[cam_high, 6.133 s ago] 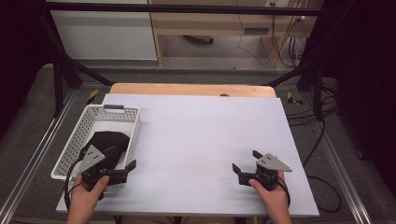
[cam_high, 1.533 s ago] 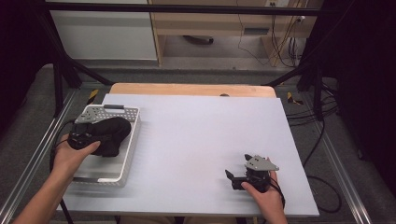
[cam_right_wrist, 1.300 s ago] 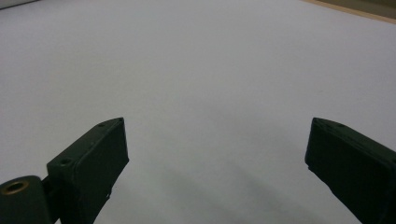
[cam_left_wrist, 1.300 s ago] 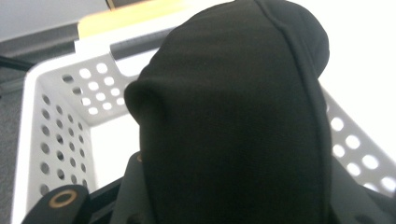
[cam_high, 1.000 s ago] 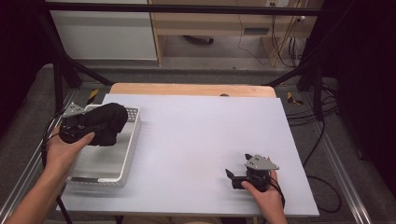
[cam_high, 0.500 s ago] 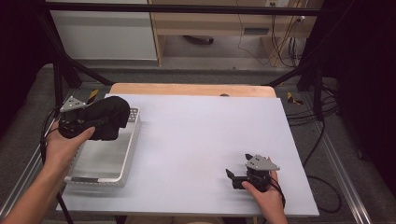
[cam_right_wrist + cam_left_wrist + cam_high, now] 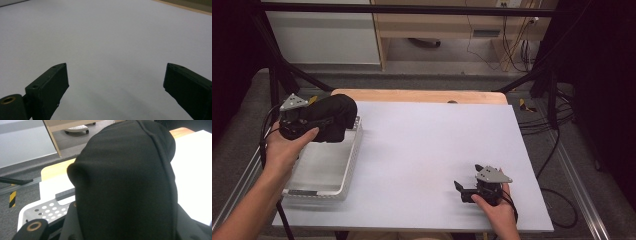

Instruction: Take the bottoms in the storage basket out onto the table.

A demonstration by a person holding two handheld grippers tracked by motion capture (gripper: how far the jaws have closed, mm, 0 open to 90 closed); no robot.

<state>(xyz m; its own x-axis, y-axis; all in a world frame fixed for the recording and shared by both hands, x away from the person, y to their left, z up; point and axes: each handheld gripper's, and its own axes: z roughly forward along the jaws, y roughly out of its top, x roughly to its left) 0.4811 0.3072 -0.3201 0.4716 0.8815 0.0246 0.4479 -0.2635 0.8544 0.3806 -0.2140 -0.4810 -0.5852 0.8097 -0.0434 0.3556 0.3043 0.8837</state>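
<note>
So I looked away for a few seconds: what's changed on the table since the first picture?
The left tongs took hold of the black cloth bundle in the white basket, lifted it out and carried it toward the basket's far end, where it hangs above the rim. The right tongs stayed open, low near the table's near right edge, barely shifted.

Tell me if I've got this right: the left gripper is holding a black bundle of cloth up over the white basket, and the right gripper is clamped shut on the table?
Not quite. The right gripper is open: the right gripper view shows its jaws spread wide over bare table. The rest holds: the left gripper has the black cloth raised above the white basket.
</note>
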